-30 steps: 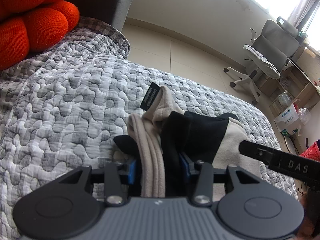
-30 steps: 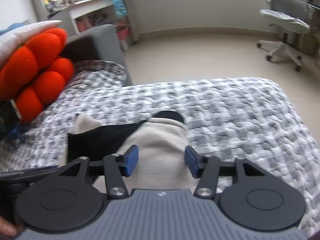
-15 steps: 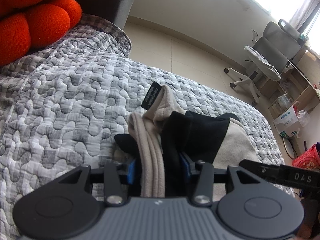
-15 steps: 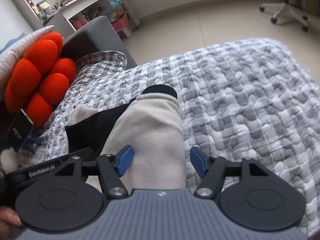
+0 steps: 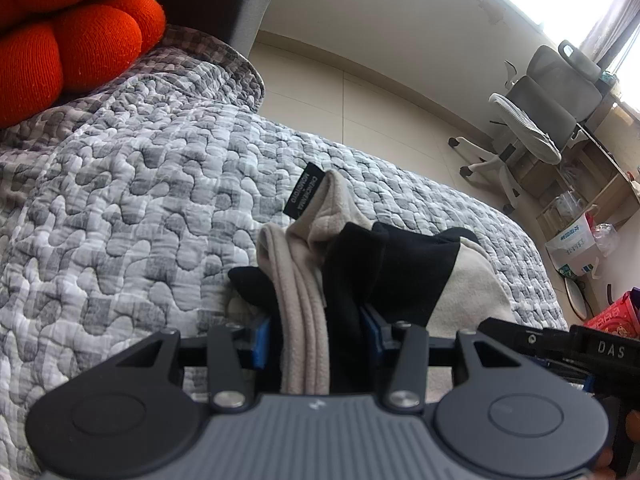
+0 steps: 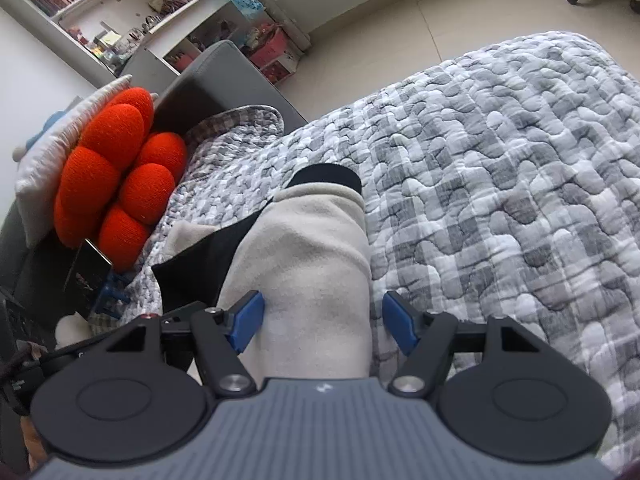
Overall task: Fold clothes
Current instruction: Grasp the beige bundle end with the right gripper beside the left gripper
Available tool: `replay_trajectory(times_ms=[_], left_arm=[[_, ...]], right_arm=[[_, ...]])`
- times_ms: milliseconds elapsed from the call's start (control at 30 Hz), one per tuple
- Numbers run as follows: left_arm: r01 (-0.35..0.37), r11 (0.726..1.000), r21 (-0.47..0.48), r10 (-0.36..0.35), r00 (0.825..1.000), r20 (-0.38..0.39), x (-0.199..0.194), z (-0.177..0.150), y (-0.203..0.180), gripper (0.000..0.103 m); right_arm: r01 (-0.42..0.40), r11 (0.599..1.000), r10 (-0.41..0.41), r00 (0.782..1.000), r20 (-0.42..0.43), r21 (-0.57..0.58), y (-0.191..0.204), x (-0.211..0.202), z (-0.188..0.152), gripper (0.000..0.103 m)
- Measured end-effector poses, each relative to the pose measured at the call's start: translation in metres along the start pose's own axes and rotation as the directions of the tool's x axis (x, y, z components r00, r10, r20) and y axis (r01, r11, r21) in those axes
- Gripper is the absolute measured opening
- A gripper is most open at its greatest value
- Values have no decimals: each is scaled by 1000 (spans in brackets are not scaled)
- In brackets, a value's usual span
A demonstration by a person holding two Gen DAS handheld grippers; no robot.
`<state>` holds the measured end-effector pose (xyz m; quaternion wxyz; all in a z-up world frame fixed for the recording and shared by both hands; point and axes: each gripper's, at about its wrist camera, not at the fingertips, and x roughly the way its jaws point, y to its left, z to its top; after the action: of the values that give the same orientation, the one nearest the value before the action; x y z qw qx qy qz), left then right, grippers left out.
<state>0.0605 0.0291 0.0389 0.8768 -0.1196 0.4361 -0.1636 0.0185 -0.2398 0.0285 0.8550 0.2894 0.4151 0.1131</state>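
Beige-and-black fleece garment (image 5: 304, 300) already bunched into a narrow bundle on the quilted bed (image 5: 140, 200), left gripper (image 5: 316, 340) jaws clamped on its edge at 6 o'clock, right gripper (image 6: 320, 322) jaws spread, straddling fabric; flattening looks left.
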Motion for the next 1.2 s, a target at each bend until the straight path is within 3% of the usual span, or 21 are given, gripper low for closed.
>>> replay_trajectory(times_ms=[233, 600, 733, 867, 1200], left_arm=[[8, 1000, -4, -8, 1000, -3, 1, 1, 2, 47], [13, 1000, -5, -13, 1000, -4, 1, 1, 3, 47], [13, 1000, -7, -13, 1000, -4, 1, 1, 4, 47], [15, 1000, -13, -15, 1000, -6, 2, 2, 5, 47], [32, 998, -54, -33, 999, -12, 2, -1, 9, 48]], right_arm=[[-67, 998, 67, 998, 17, 1, -9, -1, 3, 70], [-89, 995, 88, 996, -19, -40, -3, -5, -4, 71], [-98, 995, 98, 995, -27, 5, -6, -7, -6, 71], [-107, 993, 109, 993, -34, 51, -10, -9, -8, 61], [-110, 992, 113, 993, -39, 63, -9, -9, -10, 60]])
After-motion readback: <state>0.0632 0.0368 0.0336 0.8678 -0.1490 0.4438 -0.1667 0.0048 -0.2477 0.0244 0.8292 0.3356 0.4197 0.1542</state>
